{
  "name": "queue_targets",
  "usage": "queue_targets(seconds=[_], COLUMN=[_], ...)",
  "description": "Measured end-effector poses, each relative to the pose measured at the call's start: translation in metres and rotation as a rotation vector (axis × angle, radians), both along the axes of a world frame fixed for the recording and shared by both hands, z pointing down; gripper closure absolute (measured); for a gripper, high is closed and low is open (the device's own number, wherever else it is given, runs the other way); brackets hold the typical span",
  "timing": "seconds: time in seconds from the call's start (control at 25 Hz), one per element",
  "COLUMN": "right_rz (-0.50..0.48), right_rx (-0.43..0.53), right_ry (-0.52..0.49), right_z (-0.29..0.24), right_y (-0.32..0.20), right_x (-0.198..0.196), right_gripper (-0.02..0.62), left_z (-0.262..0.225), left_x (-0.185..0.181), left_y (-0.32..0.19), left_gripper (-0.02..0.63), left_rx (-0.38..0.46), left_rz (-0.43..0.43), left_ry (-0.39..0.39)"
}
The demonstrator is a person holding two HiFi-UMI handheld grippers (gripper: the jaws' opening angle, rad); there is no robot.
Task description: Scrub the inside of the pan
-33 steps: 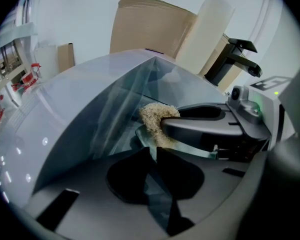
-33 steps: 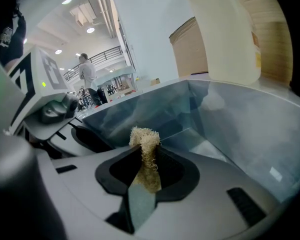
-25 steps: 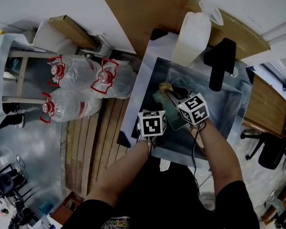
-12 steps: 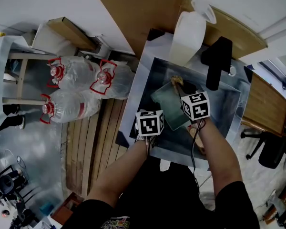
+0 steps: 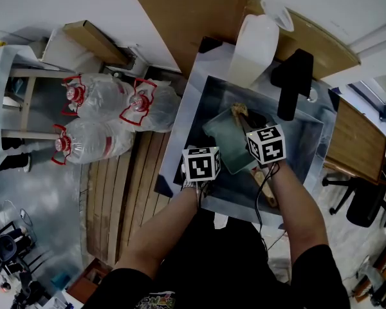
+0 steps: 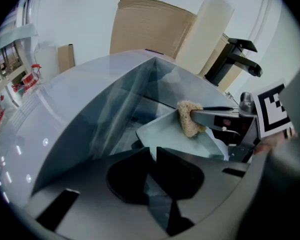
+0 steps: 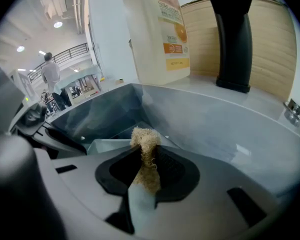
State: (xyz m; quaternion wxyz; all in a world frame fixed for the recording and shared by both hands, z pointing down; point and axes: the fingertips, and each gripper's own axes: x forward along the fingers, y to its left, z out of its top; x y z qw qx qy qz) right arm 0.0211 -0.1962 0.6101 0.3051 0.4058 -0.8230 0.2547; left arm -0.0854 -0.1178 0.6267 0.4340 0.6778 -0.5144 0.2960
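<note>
Your pan point(image 5: 226, 145) sits in the sink point(image 5: 309, 140), its near rim between your left gripper's point(image 6: 152, 151) jaws. The scrub pad point(image 7: 145, 140), pinched in your right gripper's point(image 7: 146, 151) jaws, is at the pan's far edge. Behind the sink stands a jug point(image 5: 254, 47), with the faucet point(image 5: 293, 82) to its right. Water bottles point(image 5: 109, 118) lie on the floor to the left.

Left hand-held gripper point(image 6: 153, 153) clamped, right hand-held gripper point(image 7: 146, 160) clamped, both angled down, forearms point(image 5: 168, 227) extended
</note>
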Motion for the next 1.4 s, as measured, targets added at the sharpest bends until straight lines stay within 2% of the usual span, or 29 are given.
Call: queue_targets(seconds=[0.36,0.72,1.2,1.4], right_rz=[-0.105,-0.131,-0.163,-0.225], right_rx=[0.009,-0.102,-0.150,-0.175], right_ry=[0.151,0.166,0.185,0.215], right_z=[0.008,0.018,0.017,0.019], right_y=[0.000,0.015,0.046,0.070], right_x=[-0.007,0.005,0.026,0.036], right_gripper=[0.502,0.503,0.503,0.503], left_z=[-0.001,0.000,-0.001,-0.001], left_x=[0.001,0.000,0.000,-0.001], left_y=[0.000,-0.001,-0.001,-0.001], left_gripper=[0.558,0.560,0.561,0.561], left_rx=[0.003,0.005,0.007,0.008], left_rz=[-0.003,-0.010,-0.013,-0.015], left_ry=[0.003,0.007,0.008,0.010])
